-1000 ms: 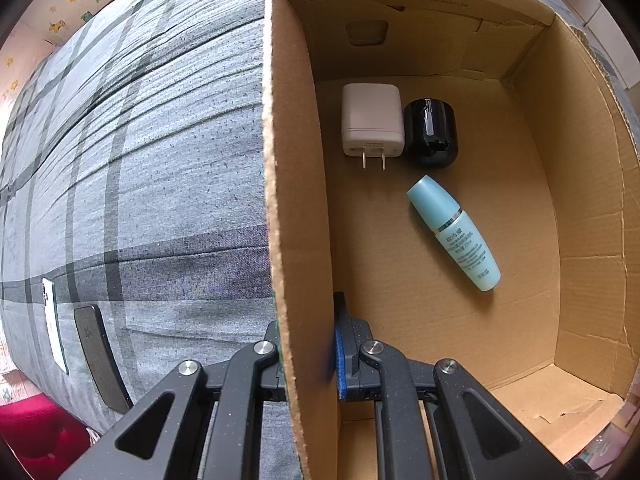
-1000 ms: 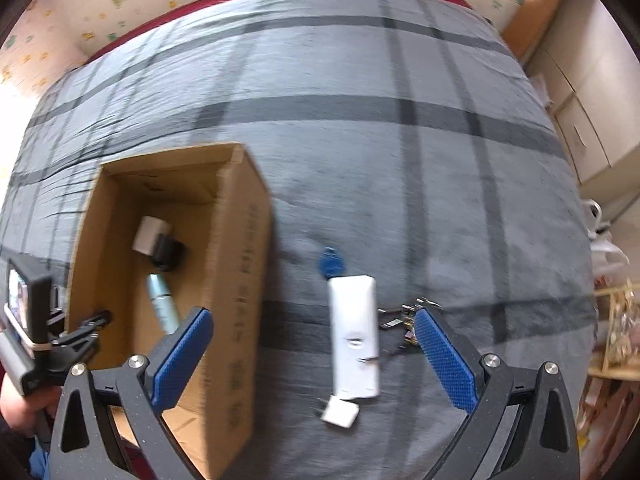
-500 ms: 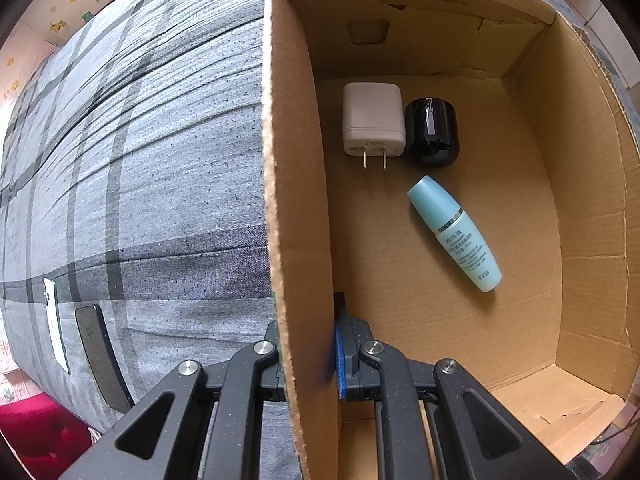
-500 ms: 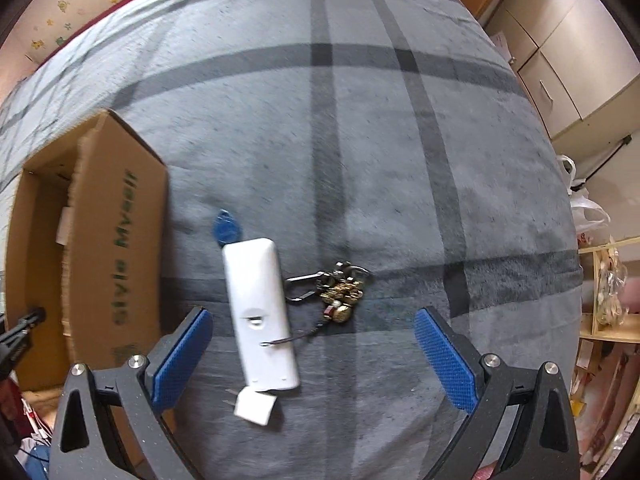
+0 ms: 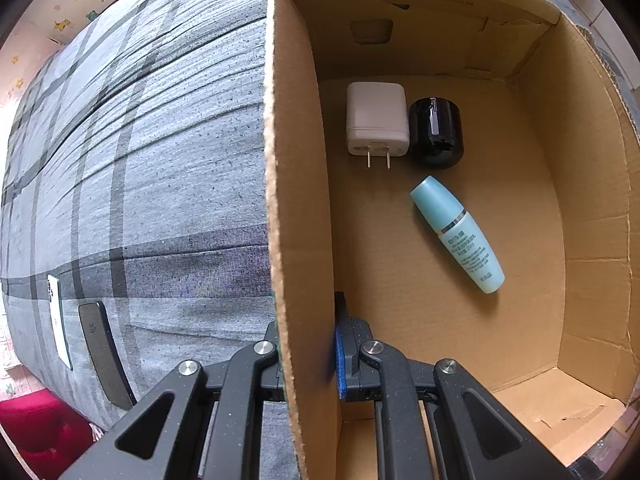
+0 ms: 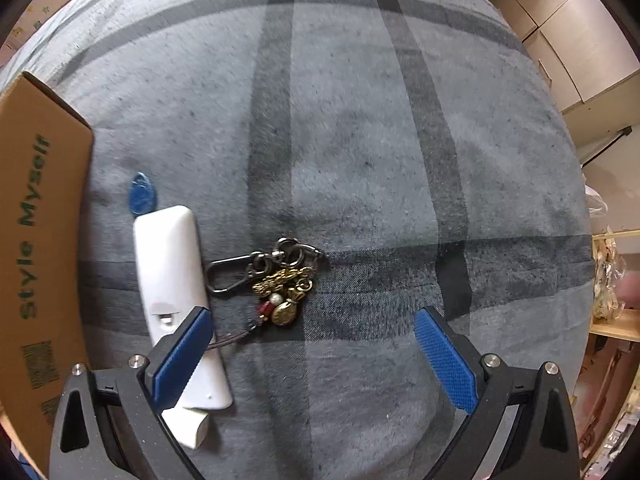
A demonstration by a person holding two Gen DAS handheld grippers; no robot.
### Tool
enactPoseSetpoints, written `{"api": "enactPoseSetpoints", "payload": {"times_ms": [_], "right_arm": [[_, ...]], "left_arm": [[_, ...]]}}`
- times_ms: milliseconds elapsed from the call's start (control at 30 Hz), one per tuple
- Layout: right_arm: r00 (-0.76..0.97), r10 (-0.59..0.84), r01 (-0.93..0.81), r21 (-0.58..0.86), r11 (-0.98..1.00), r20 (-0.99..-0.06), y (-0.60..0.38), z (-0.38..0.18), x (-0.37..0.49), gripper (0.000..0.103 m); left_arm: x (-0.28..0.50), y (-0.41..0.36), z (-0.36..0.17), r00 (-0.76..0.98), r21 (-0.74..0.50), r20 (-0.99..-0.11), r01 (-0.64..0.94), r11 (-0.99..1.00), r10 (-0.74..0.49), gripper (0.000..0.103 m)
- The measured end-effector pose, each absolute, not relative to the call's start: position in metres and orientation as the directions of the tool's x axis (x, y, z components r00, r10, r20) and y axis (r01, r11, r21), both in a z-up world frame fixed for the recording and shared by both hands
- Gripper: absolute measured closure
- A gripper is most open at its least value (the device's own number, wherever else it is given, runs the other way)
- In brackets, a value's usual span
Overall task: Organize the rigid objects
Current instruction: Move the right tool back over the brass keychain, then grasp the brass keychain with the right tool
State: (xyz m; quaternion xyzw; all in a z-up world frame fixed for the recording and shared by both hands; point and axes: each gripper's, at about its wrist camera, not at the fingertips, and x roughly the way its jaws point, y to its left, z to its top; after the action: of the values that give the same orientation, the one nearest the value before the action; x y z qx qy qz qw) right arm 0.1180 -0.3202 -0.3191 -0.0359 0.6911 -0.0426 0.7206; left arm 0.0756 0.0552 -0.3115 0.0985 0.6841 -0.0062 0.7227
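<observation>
My left gripper is shut on the near left wall of the cardboard box, one finger on each side of it. In the box lie a white plug charger, a black round object and a teal bottle. My right gripper is open and hangs low over the grey plaid bedcover. A key bunch with gold charms lies just ahead of its jaws. A white remote lies partly under the left pad, with a blue tag beyond it and a small white charger below it.
The box's outer wall, printed "Style Myself", stands left of the remote. Two phones, one white and one dark, lie near the bed's left edge. Cabinets and a shelf stand past the bed's right side.
The right gripper has come down and moved right, away from the box, so the keys and remote look bigger and nearer its jaws. The left gripper has kept its hold on the box wall.
</observation>
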Motion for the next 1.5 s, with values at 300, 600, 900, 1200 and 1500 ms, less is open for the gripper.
{"api": "enactPoseSetpoints", "payload": {"times_ms": [300, 600, 900, 1200, 1500], "right_arm": [[0.008, -0.125, 0.008, -0.125, 0.992, -0.992, -0.325, -0.355, 0.133, 0.000], [-0.020, -0.051, 0.023, -0.052, 0.998, -0.998, -0.339, -0.378, 0.151, 0.000], [0.007, -0.043, 0.022, -0.043, 0.999, -0.999, -0.342, -0.386, 0.144, 0.000], [0.039, -0.030, 0.045, -0.028, 0.999, -0.999, -0.337, -0.382, 0.126, 0.000], [0.045, -0.046, 0.054, -0.043, 0.998, -0.998, -0.333, -0.364, 0.128, 0.033]], "left_arm": [[0.077, 0.056, -0.311, 0.062, 0.137, -0.990, 0.129, 0.982, 0.130, 0.090], [0.077, 0.056, -0.313, 0.059, 0.144, -0.989, 0.125, 0.982, 0.137, 0.090], [0.080, 0.056, -0.314, 0.052, 0.143, -0.989, 0.112, 0.983, 0.138, 0.090], [0.080, 0.056, -0.316, 0.049, 0.148, -0.989, 0.115, 0.982, 0.143, 0.090], [0.080, 0.055, -0.316, 0.048, 0.149, -0.988, 0.111, 0.983, 0.144, 0.090]]}}
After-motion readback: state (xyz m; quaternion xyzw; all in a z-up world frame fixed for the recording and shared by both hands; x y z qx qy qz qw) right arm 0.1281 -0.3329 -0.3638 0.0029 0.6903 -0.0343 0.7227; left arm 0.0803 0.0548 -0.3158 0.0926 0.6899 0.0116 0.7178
